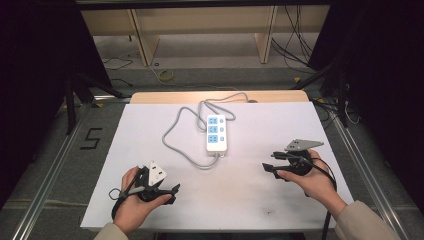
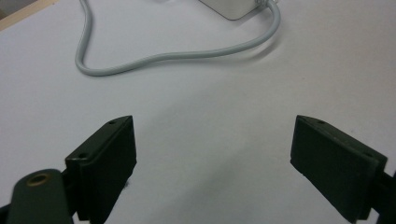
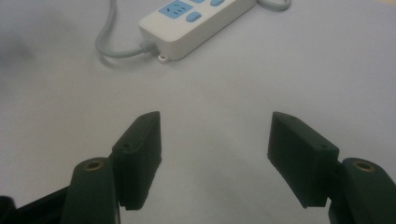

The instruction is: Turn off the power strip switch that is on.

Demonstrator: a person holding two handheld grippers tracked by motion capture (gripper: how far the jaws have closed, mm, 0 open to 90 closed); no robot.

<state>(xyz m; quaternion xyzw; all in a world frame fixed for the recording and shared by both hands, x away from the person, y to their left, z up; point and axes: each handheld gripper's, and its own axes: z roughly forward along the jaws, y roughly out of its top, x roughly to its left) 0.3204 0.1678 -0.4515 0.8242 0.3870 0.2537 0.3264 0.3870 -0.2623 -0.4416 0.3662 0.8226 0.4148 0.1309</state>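
Nothing being gripped yet: sitting in the middle of the white counter (image 1: 150,200), toward its far half, the white rectangular plastic power strip with three blue socket panels (image 1: 216,133), well apart from both tools and untouched. Trailing from its near end and looping off to the left and back round toward the far edge, the pale grey round cable (image 1: 176,145). Hovering low over the near left of the counter, the left black two-jaw gripper (image 1: 175,192), jaws standing wide apart with only bare surface between them. Hanging over the near right, the right black two-jaw gripper (image 1: 268,161), jaws likewise spread and clamping nothing, pointing toward the strip. Judging from this, work barely begun, with reaching and grasping all left to do. Showing no readable brand or lettering on the strip; lying on the grey floor to the left, a dark mark resembling the figure 5 (image 1: 91,138).
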